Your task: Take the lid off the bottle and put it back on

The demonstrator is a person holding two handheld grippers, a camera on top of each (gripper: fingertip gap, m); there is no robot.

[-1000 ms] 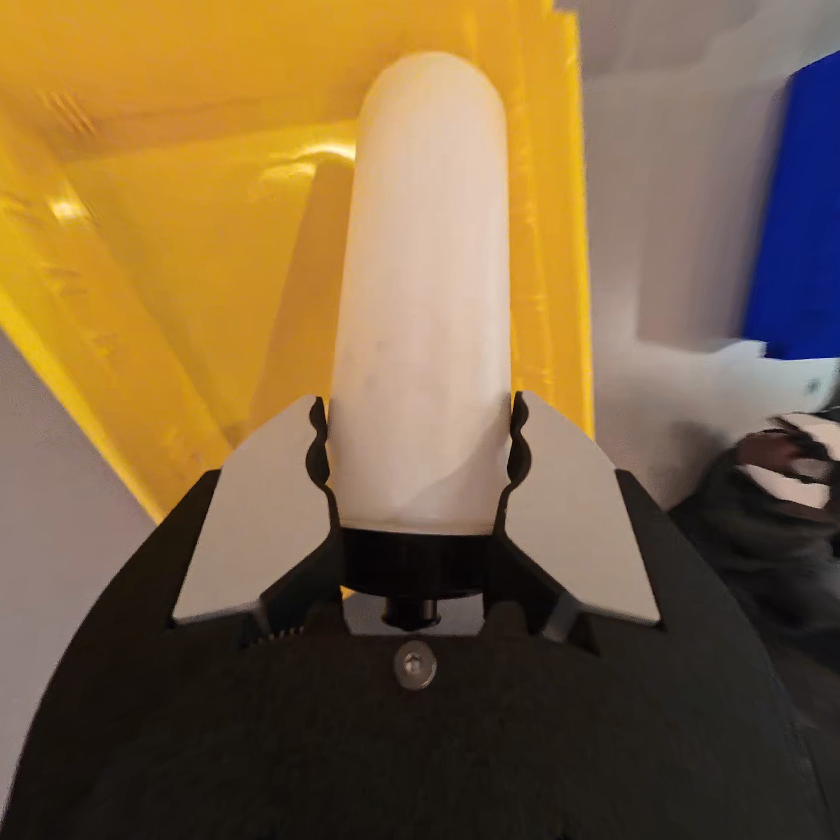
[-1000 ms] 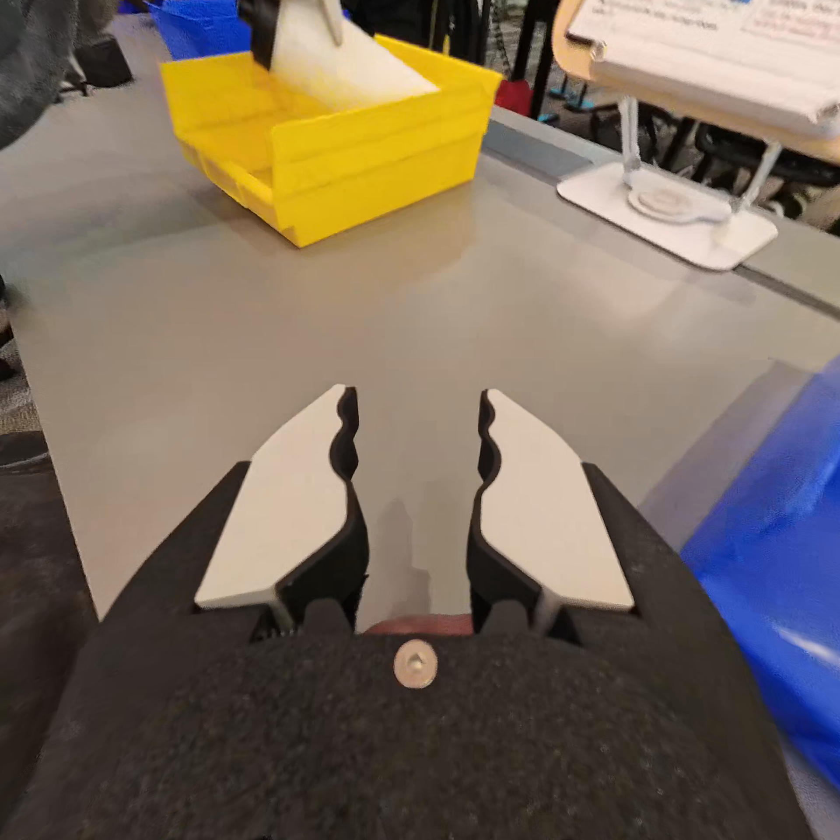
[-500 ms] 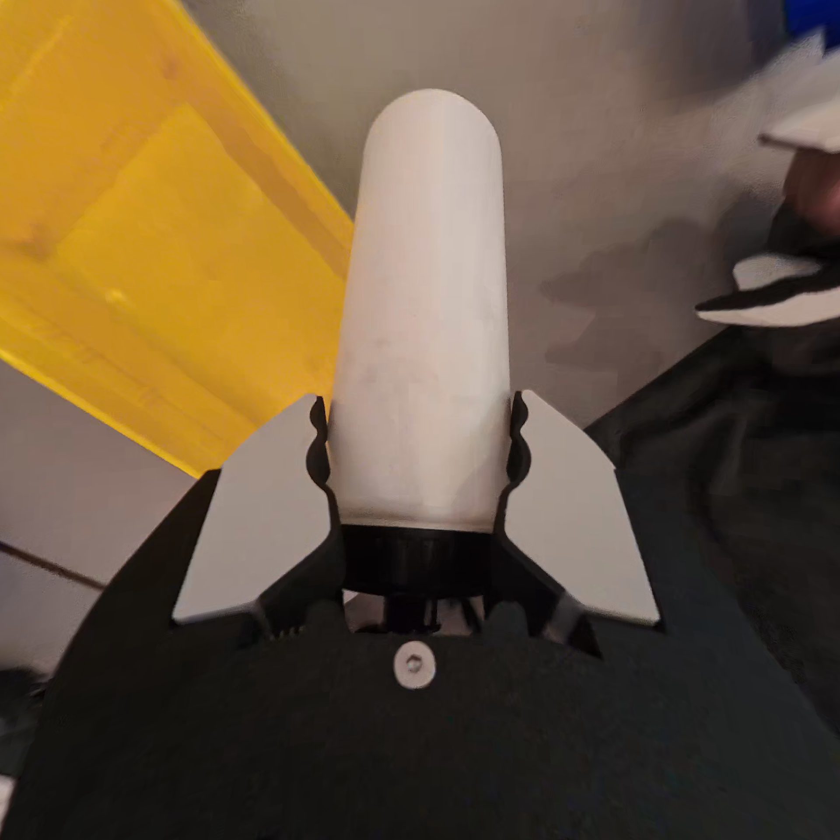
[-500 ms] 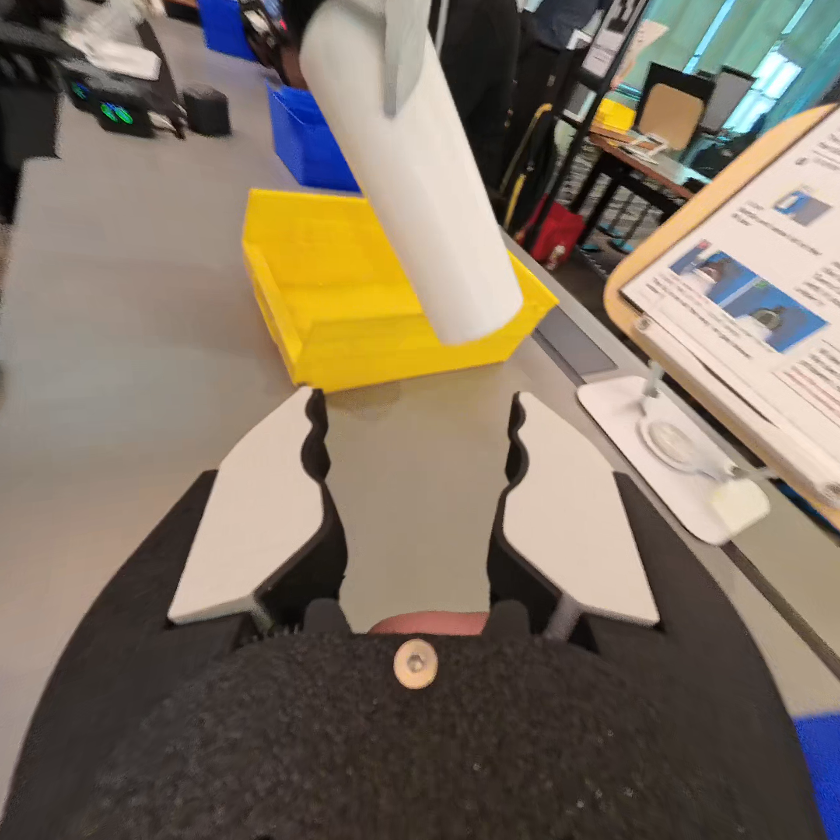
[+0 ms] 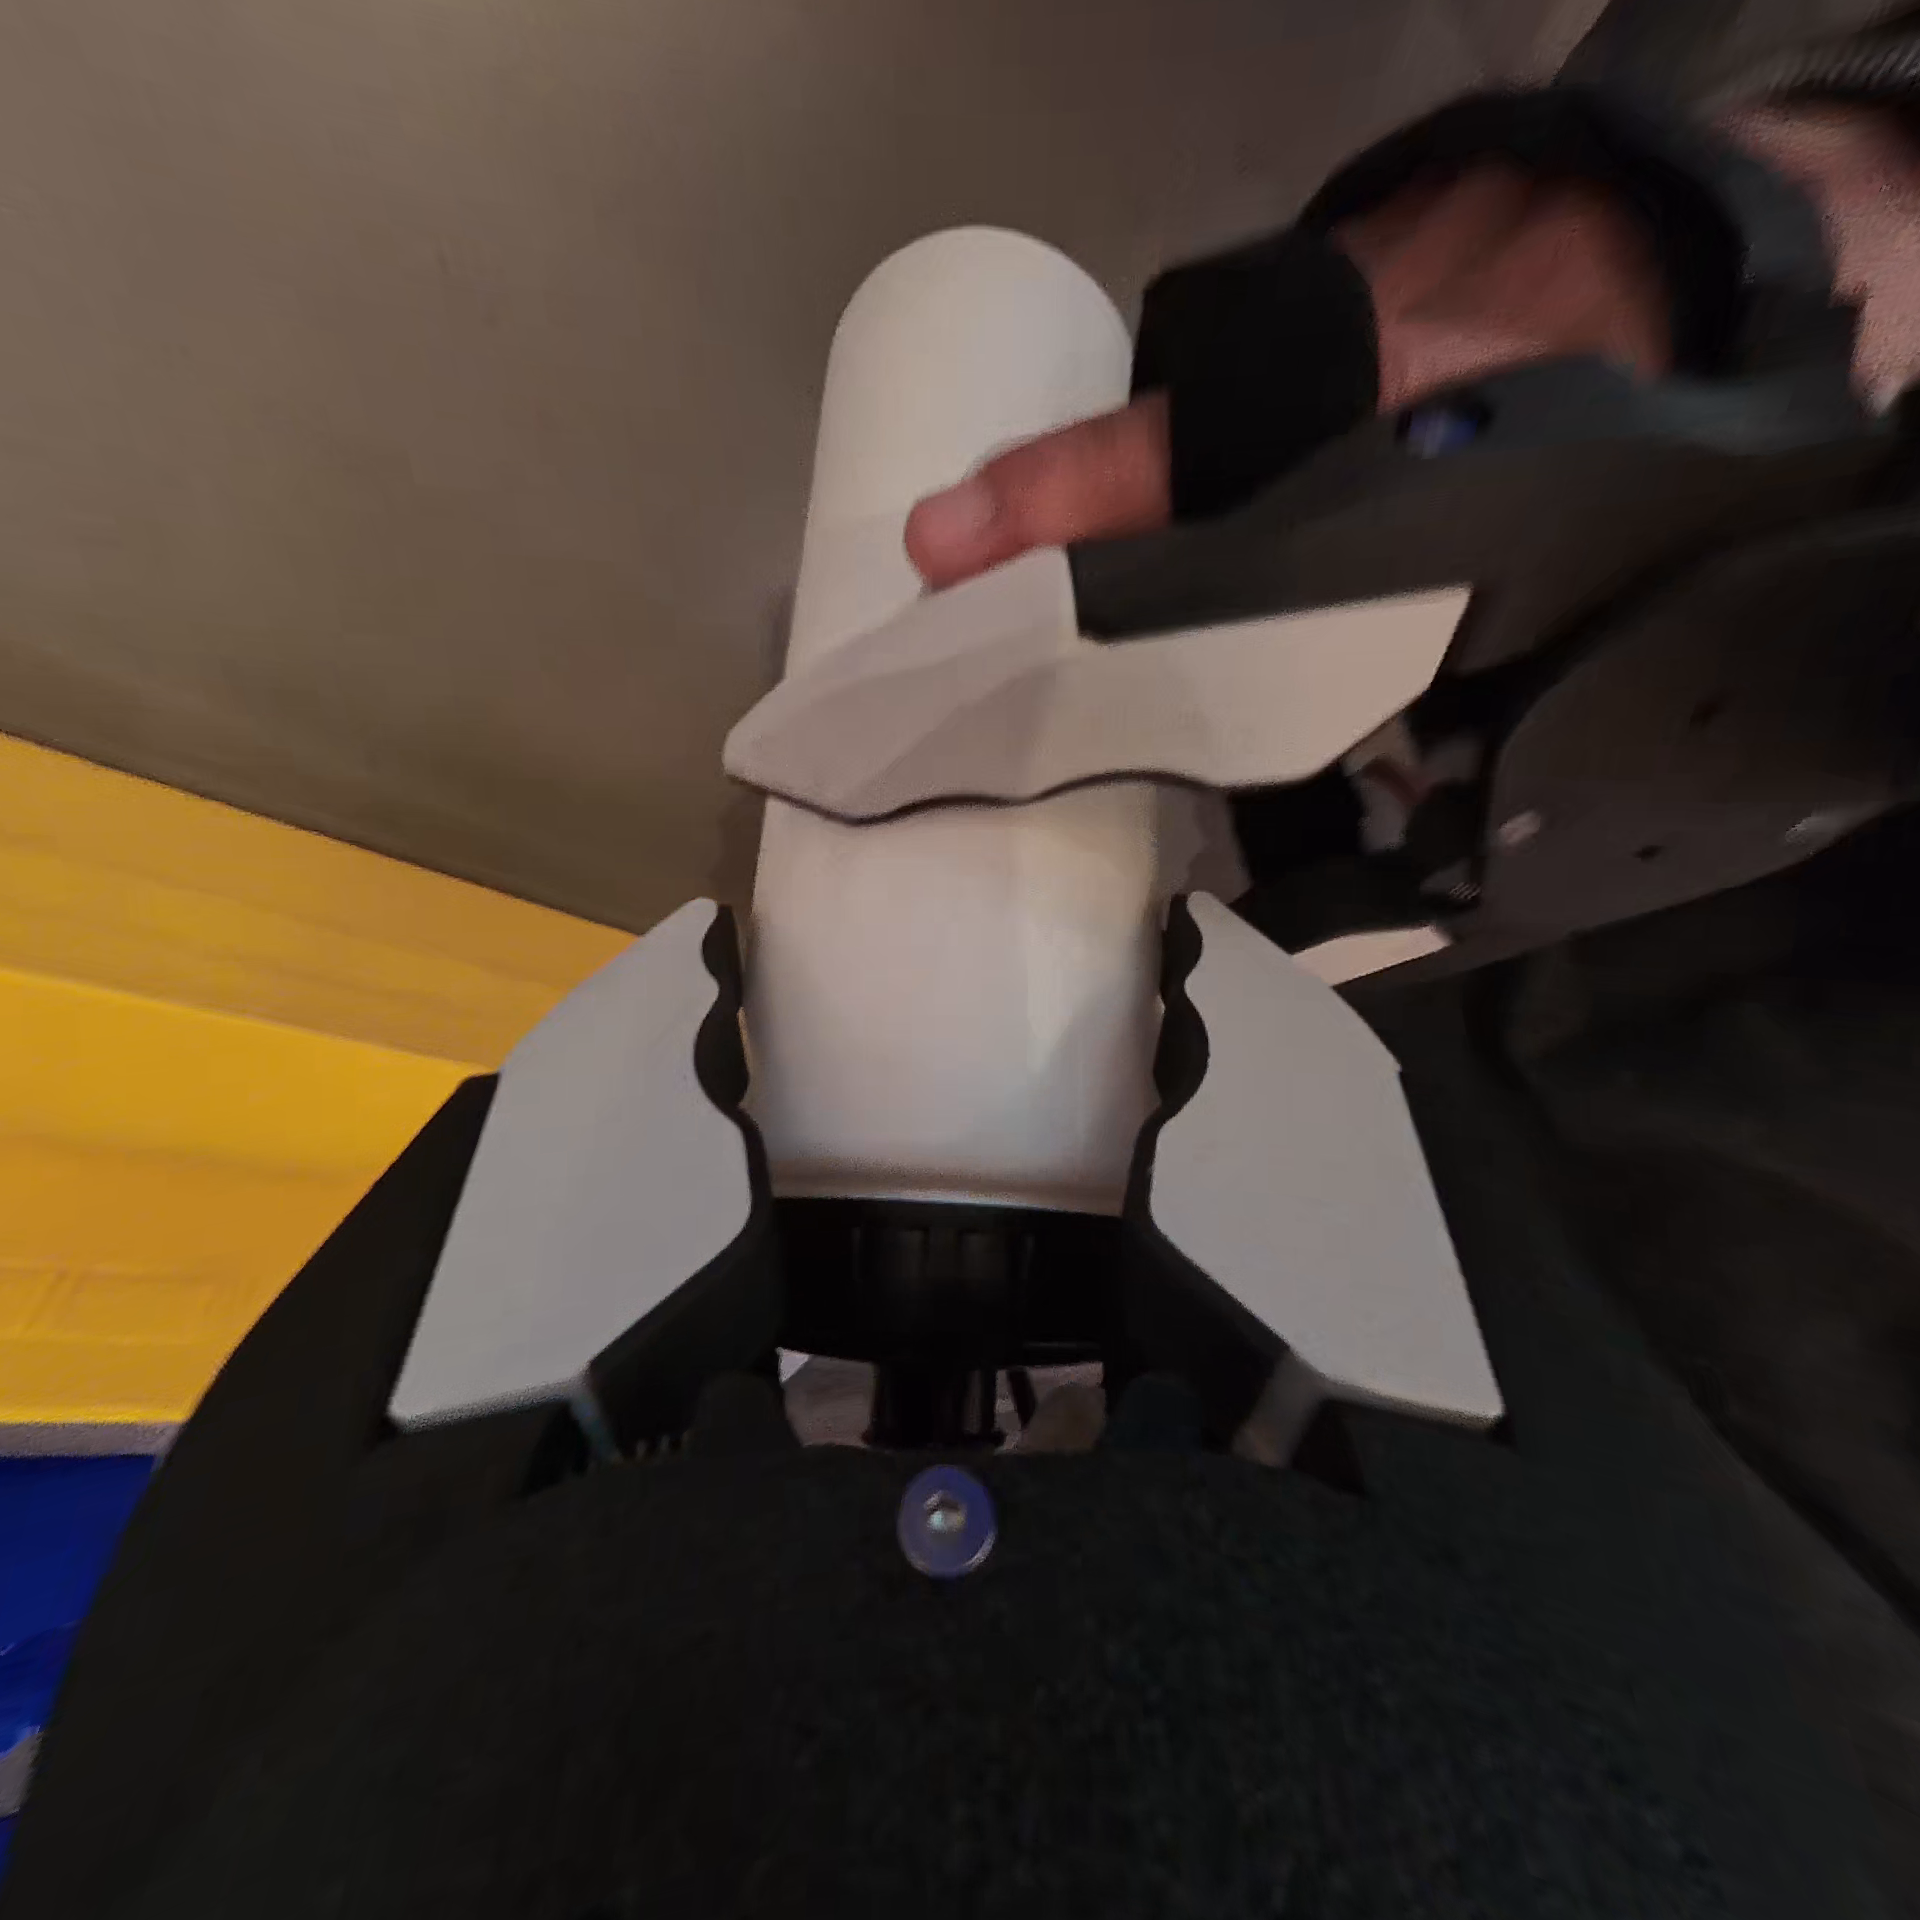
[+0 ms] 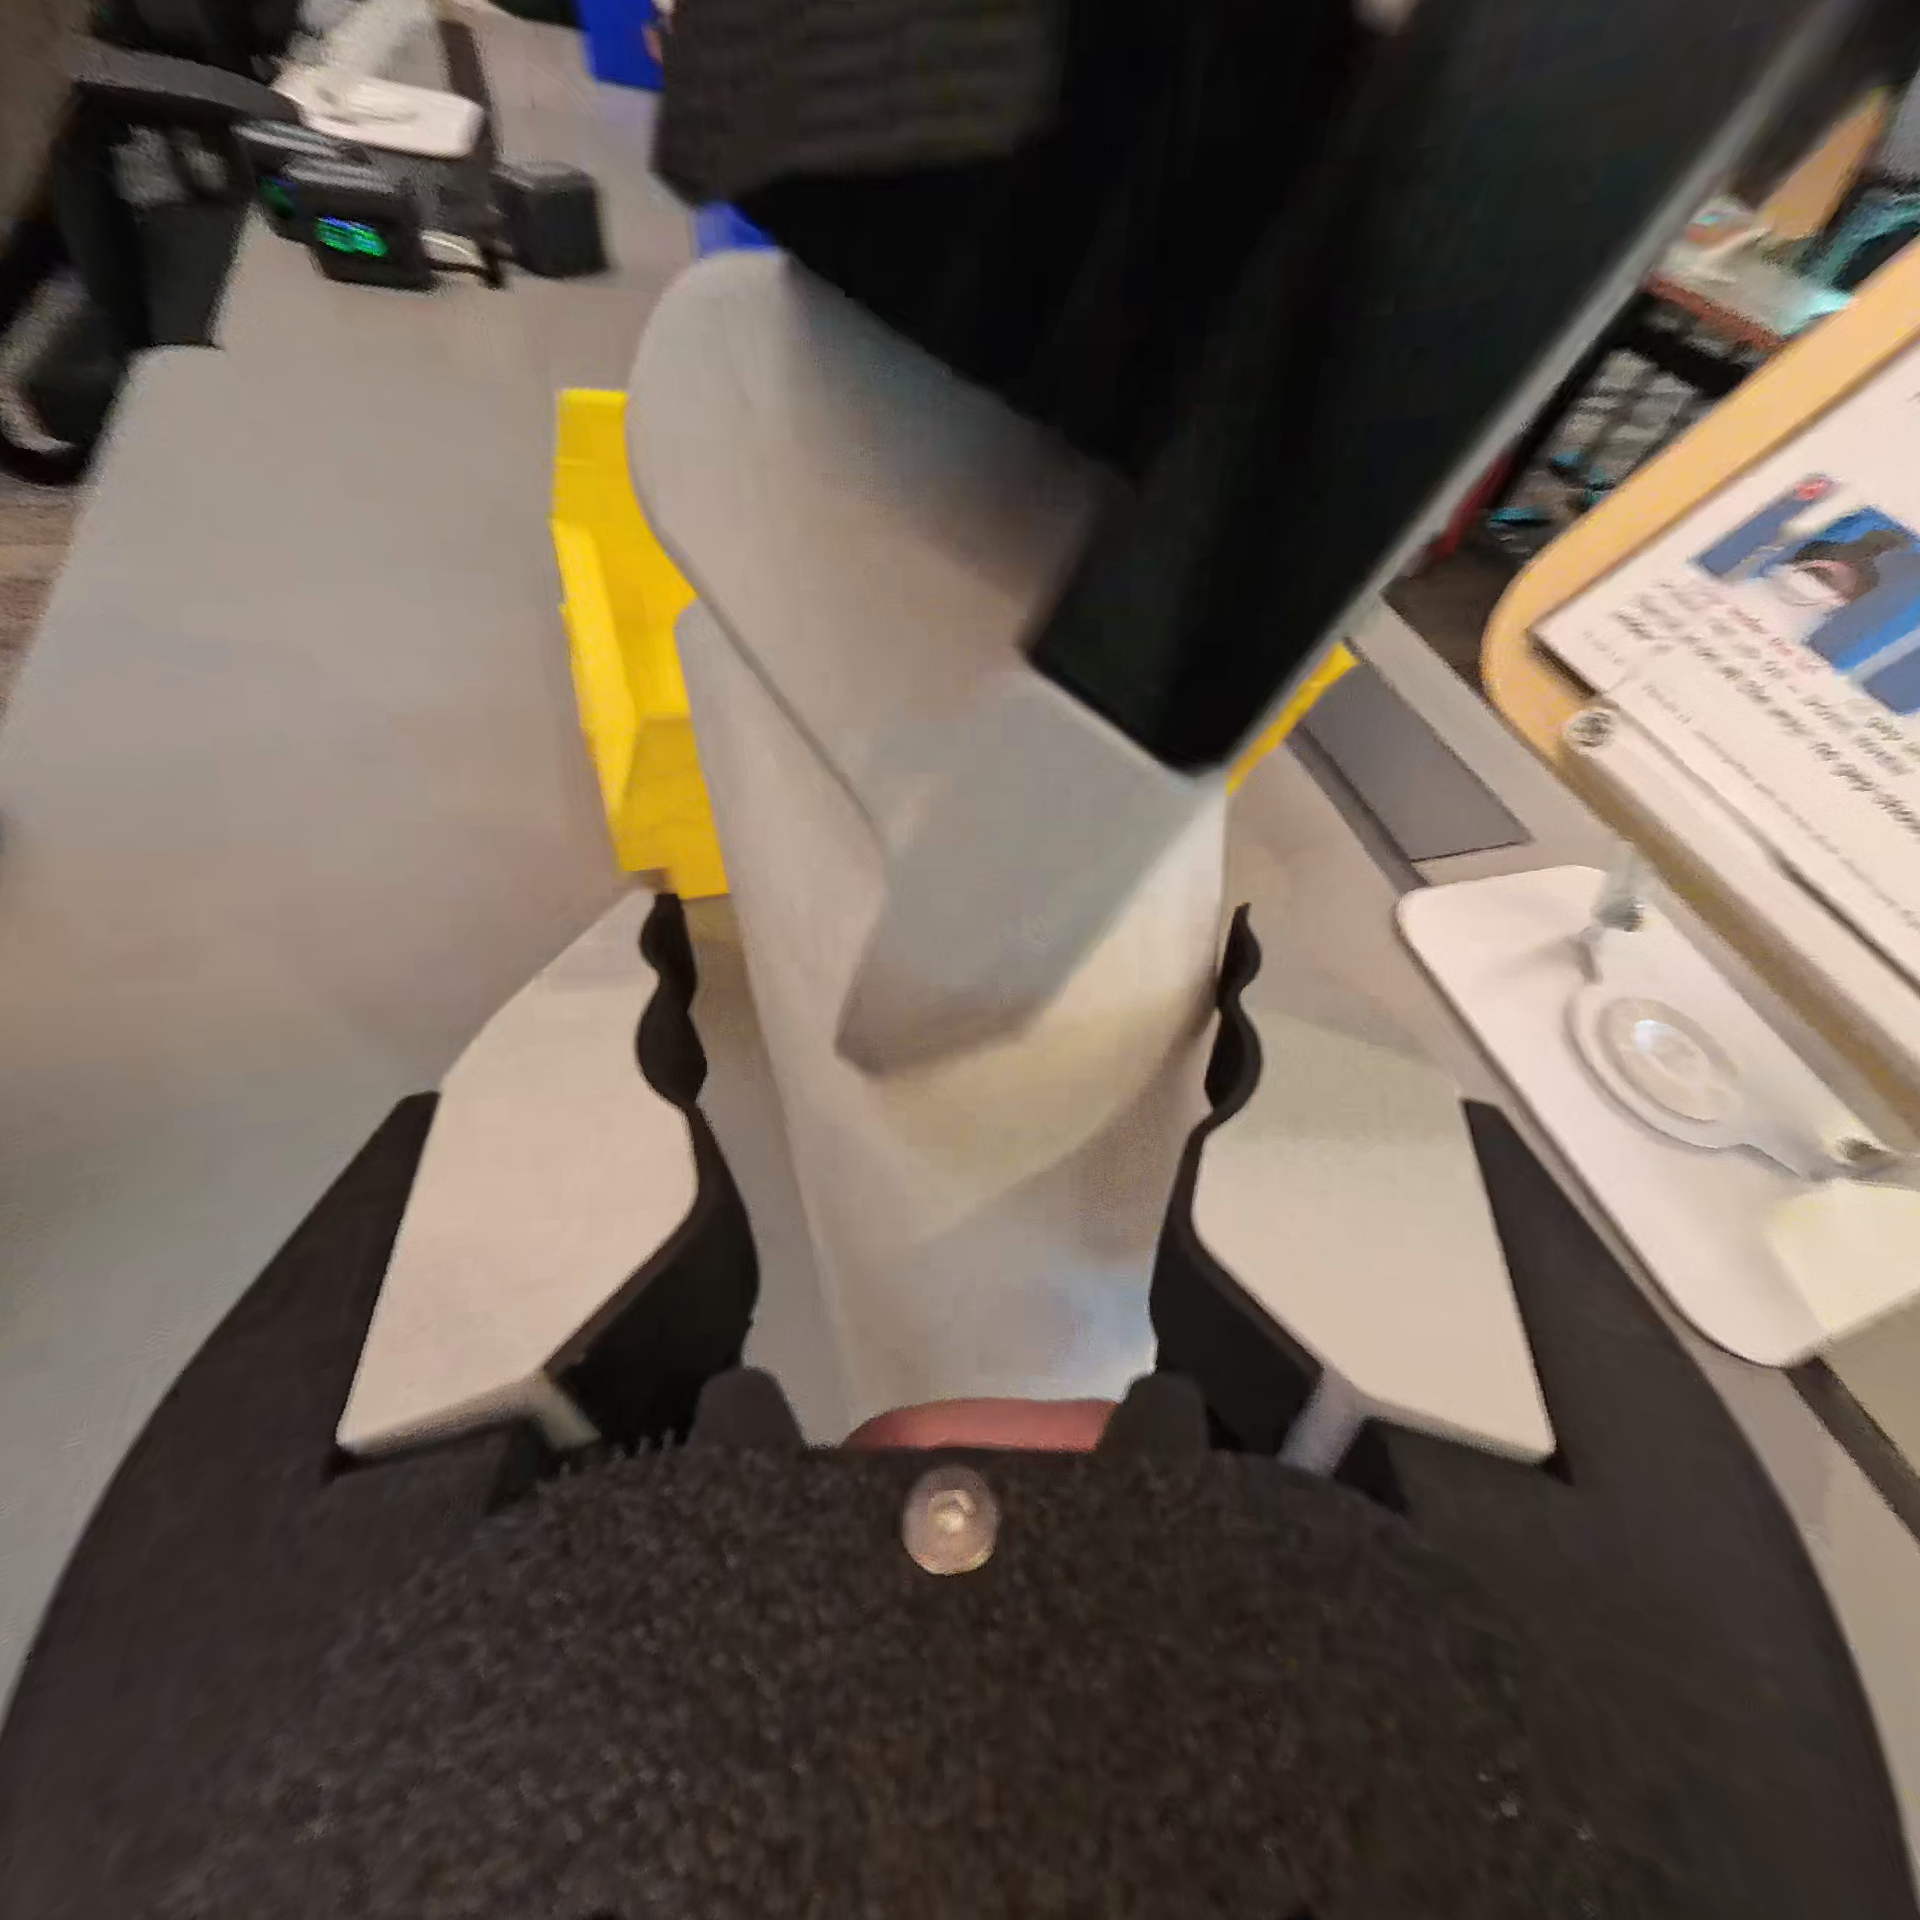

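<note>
The left gripper holds the white bottle up in the air, its jaws squeezed tight near the black lid. The right gripper has its jaws around the bottle's far end, but I cannot tell if they squeeze. The bottle looks smooth, hard and light, so it might slip; hold its body firmly.

Yellow bin on grey table, document stand nearby

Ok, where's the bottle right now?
The white bottle is held off the table between both grippers: the left gripper clamps it near its black lid, the right gripper reaches around its body.
</note>
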